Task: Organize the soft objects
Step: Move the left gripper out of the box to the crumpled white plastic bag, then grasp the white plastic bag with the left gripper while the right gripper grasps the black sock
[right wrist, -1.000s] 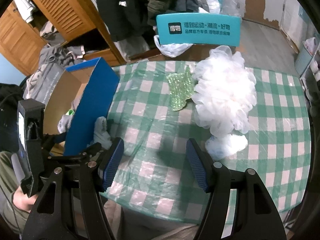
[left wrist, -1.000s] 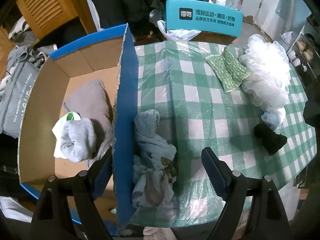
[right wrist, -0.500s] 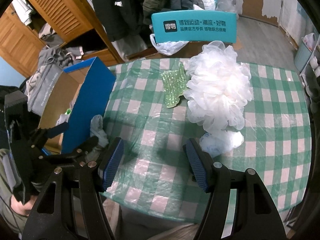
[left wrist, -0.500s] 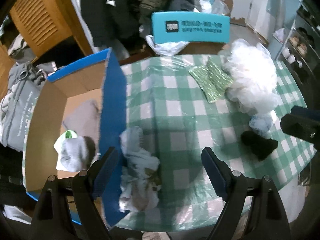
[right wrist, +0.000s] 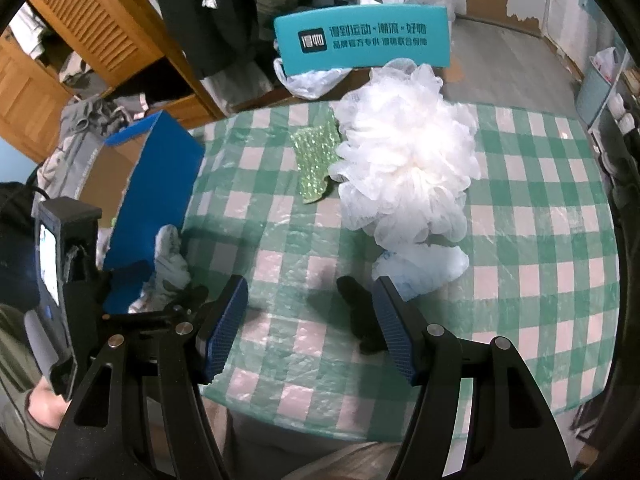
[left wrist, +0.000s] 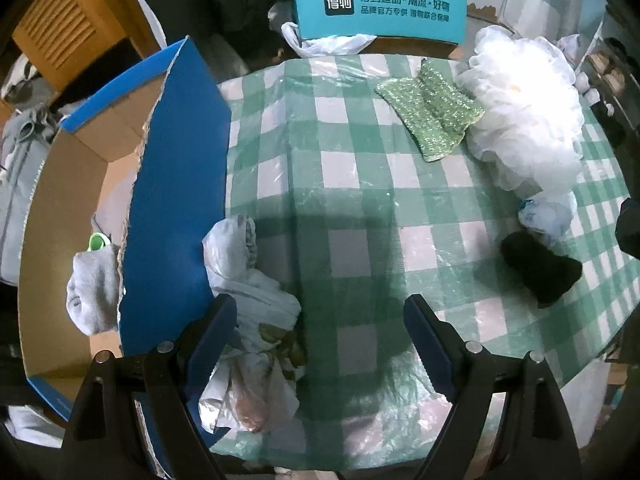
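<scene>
My left gripper (left wrist: 320, 344) is open and empty above the checked table (left wrist: 352, 200). A pale crumpled cloth (left wrist: 248, 300) lies by its left finger, against the blue cardboard box (left wrist: 176, 200). The box holds a grey sock (left wrist: 94, 292). A black sock (left wrist: 540, 268), a small white bag (left wrist: 548, 216), a white bath pouf (left wrist: 528, 116) and green scrub cloths (left wrist: 432, 116) lie to the right. My right gripper (right wrist: 310, 328) is open and empty; the black sock (right wrist: 360, 316) lies just inside its right finger, below the pouf (right wrist: 404, 172).
A teal chair back (left wrist: 380, 12) stands behind the table. Wooden louvred doors (right wrist: 100, 40) and hanging dark clothes (right wrist: 240, 8) are at the back left. Grey bags (left wrist: 20, 168) lie left of the box. The left gripper's body (right wrist: 68, 280) shows in the right wrist view.
Both grippers have shifted. The left view has swung right, off the box toward the table. The right gripper has moved so the black sock now shows between its fingers.
</scene>
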A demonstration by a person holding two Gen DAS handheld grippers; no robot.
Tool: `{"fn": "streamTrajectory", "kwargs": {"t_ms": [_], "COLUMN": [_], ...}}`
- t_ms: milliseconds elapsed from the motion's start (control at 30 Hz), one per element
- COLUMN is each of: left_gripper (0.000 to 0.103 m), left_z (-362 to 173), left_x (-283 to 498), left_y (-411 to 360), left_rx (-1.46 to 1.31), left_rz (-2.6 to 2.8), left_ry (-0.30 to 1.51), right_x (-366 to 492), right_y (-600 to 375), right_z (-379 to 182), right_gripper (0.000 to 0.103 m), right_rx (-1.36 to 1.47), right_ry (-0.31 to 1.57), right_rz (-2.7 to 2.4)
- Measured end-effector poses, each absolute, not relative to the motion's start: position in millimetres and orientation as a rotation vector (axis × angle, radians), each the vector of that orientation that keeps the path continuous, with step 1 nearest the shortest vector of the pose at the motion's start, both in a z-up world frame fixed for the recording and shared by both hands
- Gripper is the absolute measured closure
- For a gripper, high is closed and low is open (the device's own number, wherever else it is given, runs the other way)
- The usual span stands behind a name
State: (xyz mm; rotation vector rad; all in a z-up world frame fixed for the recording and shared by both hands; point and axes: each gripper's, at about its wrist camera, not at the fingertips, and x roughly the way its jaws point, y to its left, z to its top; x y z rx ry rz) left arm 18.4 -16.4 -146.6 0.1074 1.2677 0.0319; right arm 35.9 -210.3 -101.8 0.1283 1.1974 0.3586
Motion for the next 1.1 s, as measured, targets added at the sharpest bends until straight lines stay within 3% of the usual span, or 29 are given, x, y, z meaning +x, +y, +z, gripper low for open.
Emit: {"fn": "streamTrajectory", "kwargs": {"t_ms": [933, 1033, 1100], "left_gripper": [0.015, 0.015, 0.015], "left_z": [-168.7, -172.7, -177.1], "left_x": [19.9, 23.2, 27.5], "left_y": [3.5, 13.3, 17.5], "left_rx": [0.063, 0.036, 0.033], "left_rz": [0.028, 0.042, 0.037], "left_ry": [1.323, 1.328, 1.331], "right_x": [45.4, 45.5, 45.4], "right_y": [-202.6, -202.3, -203.8], "right_z": [-197.8, -202.5, -205.2], "right_gripper": [0.038, 0.047, 0.062], "right_rx": [-0.112, -0.14, -0.137], "right_ry": [1.368, 1.368, 1.383], "right_rz": [0.29, 0.28, 0.275]}}
